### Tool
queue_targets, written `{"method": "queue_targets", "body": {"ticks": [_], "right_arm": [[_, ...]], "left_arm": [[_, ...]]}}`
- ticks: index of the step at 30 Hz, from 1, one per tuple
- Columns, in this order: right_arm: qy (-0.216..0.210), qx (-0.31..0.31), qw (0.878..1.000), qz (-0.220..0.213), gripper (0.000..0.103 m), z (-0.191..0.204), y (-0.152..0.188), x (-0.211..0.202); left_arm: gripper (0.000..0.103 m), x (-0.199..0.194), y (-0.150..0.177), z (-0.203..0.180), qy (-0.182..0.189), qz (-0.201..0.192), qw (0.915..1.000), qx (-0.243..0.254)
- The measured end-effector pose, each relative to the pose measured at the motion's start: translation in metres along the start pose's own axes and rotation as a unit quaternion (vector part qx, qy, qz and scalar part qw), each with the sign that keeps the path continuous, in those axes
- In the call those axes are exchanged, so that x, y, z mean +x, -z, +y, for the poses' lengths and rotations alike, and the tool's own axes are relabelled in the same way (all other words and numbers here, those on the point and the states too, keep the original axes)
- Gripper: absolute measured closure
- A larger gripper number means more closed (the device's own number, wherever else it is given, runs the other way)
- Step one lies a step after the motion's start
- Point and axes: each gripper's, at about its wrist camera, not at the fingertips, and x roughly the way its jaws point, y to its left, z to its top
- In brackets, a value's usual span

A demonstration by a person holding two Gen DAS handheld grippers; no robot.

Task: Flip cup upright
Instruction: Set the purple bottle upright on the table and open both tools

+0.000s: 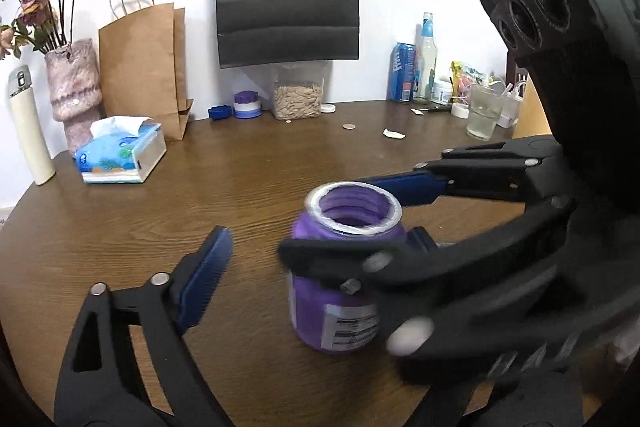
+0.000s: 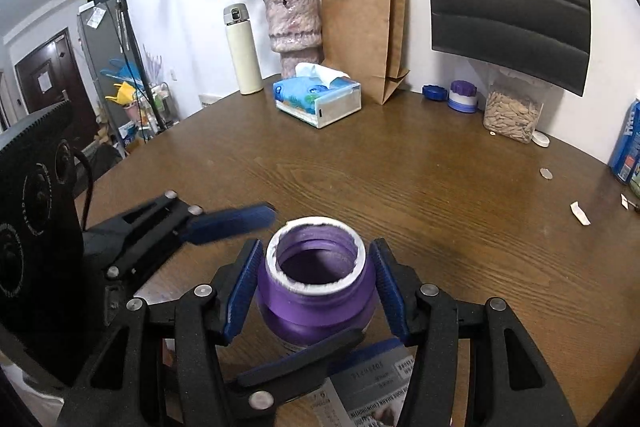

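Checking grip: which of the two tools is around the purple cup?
The right tool, its blue pads flanking the upright purple plastic cup; the left tool is open beside it.

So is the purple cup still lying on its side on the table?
No: the purple cup stands upright on the table, white-rimmed mouth facing up, between the right gripper pads.

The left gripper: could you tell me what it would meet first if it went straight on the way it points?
Probably the right gripper and the purple plastic jar it brackets, just ahead and slightly right; depth is unclear.
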Motion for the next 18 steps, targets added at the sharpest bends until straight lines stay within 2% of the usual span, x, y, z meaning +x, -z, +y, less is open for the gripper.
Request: {"method": "queue_targets", "body": {"ticks": [5, 8, 10, 12, 14, 16, 18], "right_arm": [[-0.02, 0.064, 0.997, -0.029, 0.036, -0.013, 0.001, -0.031], [-0.013, 0.095, 0.994, -0.056, 0.03, -0.018, 0.004, -0.063], [0.019, 0.11, 0.992, -0.057, 0.027, -0.017, 0.007, -0.086], [0.095, 0.108, 0.989, -0.037, 0.027, -0.012, 0.016, -0.111], [0.144, 0.1, 0.984, -0.023, 0.023, -0.007, 0.029, -0.134], [0.16, 0.1, 0.982, -0.023, 0.022, -0.003, 0.047, -0.158], [0.166, 0.102, 0.981, -0.025, 0.022, 0.003, 0.061, -0.175]], "left_arm": [[0.008, -0.039, -0.001, 0.027, -0.026, -0.008, 0.9988, -0.04], [0.0, -0.082, -0.008, 0.047, -0.038, -0.027, 0.9963, -0.073], [0.0, -0.119, -0.012, 0.055, -0.054, -0.055, 0.9947, -0.068], [0.0, -0.148, -0.012, 0.061, -0.097, -0.065, 0.9922, -0.043], [0.0, -0.17, -0.006, 0.069, -0.135, -0.065, 0.9882, -0.03], [0.0, -0.185, 0.003, 0.078, -0.151, -0.06, 0.9857, -0.046], [0.0, -0.192, 0.009, 0.083, -0.143, -0.058, 0.9858, -0.066]]}}
